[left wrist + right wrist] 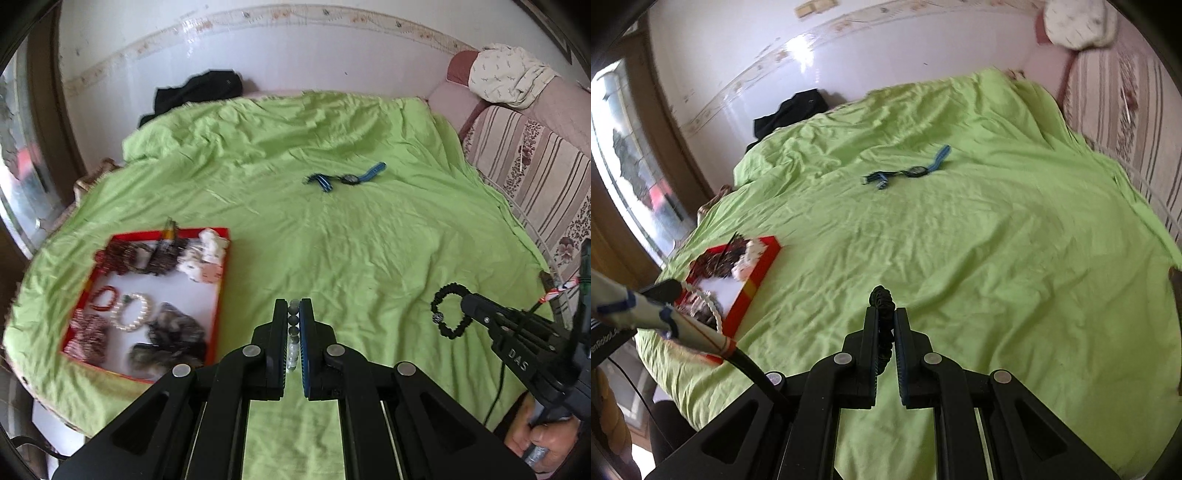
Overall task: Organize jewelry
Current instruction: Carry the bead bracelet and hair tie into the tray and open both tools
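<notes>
The left hand-held gripper pinches a bead bracelet, its beads lined along the fingers; the right hand-held gripper pinches a black bracelet whose loop hangs beyond the tips.

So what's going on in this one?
A person with a gripper in each hand is sorting jewelry on a green bedsheet. The left gripper is shut on a beaded bracelet; the right gripper is shut on a black braided bracelet. A red tray already holds several bracelets and scrunchies. A blue-strapped watch lies on the sheet, not yet collected.
</notes>
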Demonstrator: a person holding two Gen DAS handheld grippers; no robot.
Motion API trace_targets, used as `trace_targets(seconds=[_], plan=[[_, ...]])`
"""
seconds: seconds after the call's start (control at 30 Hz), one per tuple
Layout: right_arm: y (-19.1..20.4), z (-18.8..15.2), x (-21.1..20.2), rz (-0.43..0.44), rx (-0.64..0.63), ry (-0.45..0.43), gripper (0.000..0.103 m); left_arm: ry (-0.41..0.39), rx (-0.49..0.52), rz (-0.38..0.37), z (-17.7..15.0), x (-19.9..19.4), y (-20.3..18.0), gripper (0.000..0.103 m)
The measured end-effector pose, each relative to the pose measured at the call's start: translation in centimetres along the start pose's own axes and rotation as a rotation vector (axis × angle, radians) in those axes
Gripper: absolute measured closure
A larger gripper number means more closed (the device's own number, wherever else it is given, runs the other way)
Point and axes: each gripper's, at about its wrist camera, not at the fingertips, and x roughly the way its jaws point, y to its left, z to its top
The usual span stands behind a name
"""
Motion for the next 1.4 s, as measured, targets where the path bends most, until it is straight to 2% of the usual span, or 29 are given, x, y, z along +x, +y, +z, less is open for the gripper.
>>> trace_targets(seconds=[0.17,0.57,1.4], plan=[[2.7,-0.3,-1.1,0.01,-0.049,-0.004,0.094,-0.046,-0.004,0.038,-0.6,-2.2,1.4,0.097],[8.3,-0.9,-2.7,0.029,-0.157,-0.006,0.094,-0.06,-0.074,0.057,-2.2,-4.1,5.2,0.097],[18.8,-0.5,-0.7,0.075,-0.366,0.037,0.094,-0.055,-0.252,0.1,-4.4,-4.2,14.2,0.097]])
